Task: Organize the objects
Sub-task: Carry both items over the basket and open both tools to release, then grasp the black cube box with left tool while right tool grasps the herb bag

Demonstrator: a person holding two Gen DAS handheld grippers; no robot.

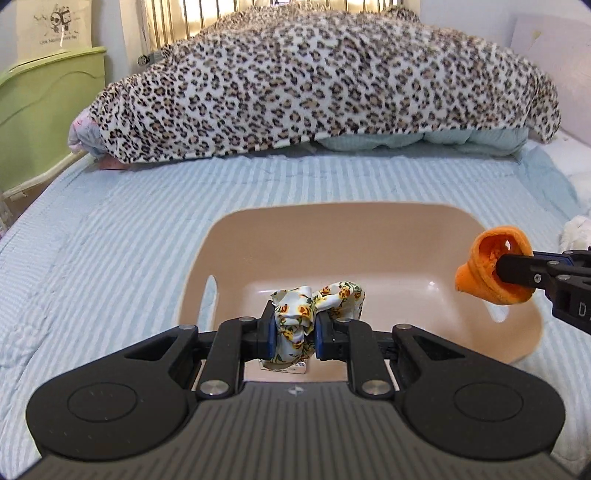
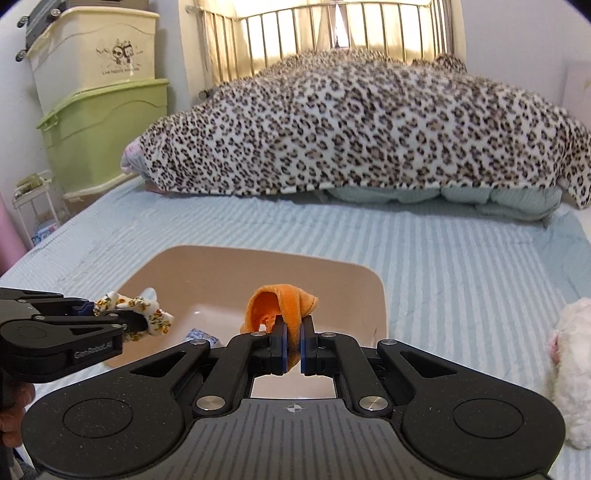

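A beige plastic basin [image 1: 332,229] lies on the striped blue bed; it also shows in the right wrist view [image 2: 258,258]. My left gripper [image 1: 293,334] is shut on a white floral scrunchie [image 1: 314,302] and holds it over the basin's near part. The left gripper [image 2: 147,325] and the scrunchie [image 2: 147,312] also show in the right wrist view. My right gripper [image 2: 291,347] is shut on an orange cloth piece [image 2: 284,301], held above the basin's near right side. The right gripper [image 1: 506,273] and the orange cloth [image 1: 487,258] show at the right of the left wrist view. A small blue-patterned item [image 2: 201,336] lies in the basin.
A leopard-print blanket [image 1: 314,85] covers a heap of bedding at the far end of the bed. Green and cream storage bins [image 2: 99,110] stand at the left. A white plush toy [image 2: 572,369] lies on the bed at the right. A metal bed rail [image 2: 332,33] stands behind.
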